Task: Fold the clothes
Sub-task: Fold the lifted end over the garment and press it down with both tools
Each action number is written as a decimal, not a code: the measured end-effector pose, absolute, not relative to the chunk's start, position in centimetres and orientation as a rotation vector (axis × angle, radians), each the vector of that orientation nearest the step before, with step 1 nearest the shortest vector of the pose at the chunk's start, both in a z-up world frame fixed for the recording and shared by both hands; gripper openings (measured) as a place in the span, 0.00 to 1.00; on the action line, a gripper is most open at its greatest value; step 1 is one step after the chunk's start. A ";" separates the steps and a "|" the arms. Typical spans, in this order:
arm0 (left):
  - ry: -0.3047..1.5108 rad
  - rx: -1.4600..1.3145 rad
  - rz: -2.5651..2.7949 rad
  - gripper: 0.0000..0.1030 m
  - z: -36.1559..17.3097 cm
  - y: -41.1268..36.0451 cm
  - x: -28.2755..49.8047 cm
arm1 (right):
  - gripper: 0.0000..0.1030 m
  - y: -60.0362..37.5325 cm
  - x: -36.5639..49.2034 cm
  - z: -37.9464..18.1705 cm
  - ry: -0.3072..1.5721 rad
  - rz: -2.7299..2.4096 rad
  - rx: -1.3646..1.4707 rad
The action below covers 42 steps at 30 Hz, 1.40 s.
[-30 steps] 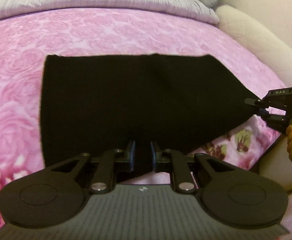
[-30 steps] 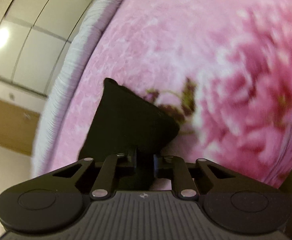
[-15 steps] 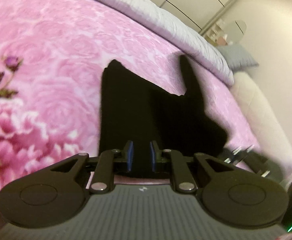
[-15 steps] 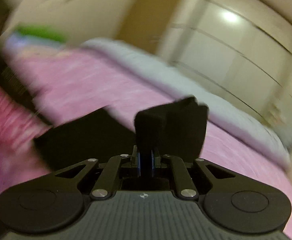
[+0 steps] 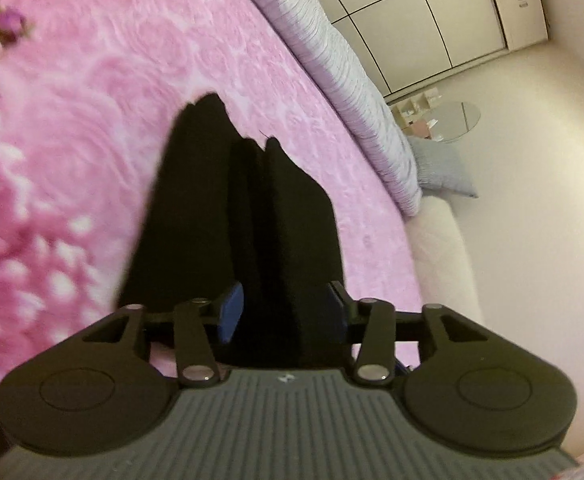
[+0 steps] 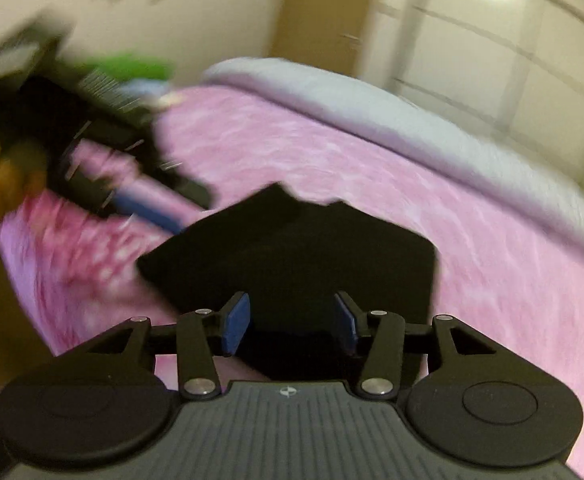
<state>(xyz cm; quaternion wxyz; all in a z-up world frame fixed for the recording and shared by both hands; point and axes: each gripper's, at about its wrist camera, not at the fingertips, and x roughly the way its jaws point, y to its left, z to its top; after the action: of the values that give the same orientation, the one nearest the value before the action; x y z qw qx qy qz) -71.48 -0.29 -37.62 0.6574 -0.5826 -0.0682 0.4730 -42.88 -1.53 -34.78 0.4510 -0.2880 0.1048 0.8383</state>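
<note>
A black garment (image 5: 227, 216) lies folded on the pink rose-patterned bedspread (image 5: 91, 80). My left gripper (image 5: 281, 312) is open, its blue pads wide apart with folds of the garment lying between them. My right gripper (image 6: 292, 320) is open just above the near edge of the same garment (image 6: 312, 248), its blue pads apart. The left gripper also shows, blurred, in the right wrist view (image 6: 131, 192) beside the garment's left corner.
A grey-striped quilt (image 5: 344, 72) lies along the far side of the bed. A cream padded bed edge (image 5: 444, 264) and a grey pillow (image 5: 440, 168) are at the right. White wardrobe doors (image 6: 512, 60) stand behind.
Both grippers have opened and let go of the garment. It has been folded over and now lies doubled on the bed. Both cameras have swung round.
</note>
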 end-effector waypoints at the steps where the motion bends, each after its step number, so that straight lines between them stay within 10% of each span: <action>1: -0.156 -1.329 1.067 0.43 -37.9 0.1 -71.2 | 0.46 -0.4 -41.5 -34.5 0.365 2.018 -0.667; 10: -0.171 -1.451 1.029 0.49 -41.0 4.1 -70.0 | 0.40 7.6 -30.6 -40.3 1.421 1.508 -0.122; 17: -0.124 -1.432 1.049 0.45 -42.4 6.4 -68.9 | 0.40 8.5 -30.4 -41.2 1.448 1.484 -0.075; 21: -0.093 -1.395 1.015 0.16 -42.3 6.7 -68.9 | 0.40 8.9 -30.3 -41.7 1.430 1.480 -0.115; 27: 0.046 -1.130 1.019 0.14 -37.8 7.2 -69.1 | 0.25 9.3 -33.4 -40.0 1.257 1.557 -0.289; 42: 0.007 -1.097 1.077 0.14 -38.4 3.9 -73.8 | 0.25 8.6 -40.7 -36.4 0.930 1.726 -0.570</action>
<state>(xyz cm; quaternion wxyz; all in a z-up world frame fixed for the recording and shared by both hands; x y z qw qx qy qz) -73.75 3.89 -38.41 0.7187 -0.4961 0.0031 0.4871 -40.74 8.58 -36.45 0.5224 -0.2382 0.3884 0.7207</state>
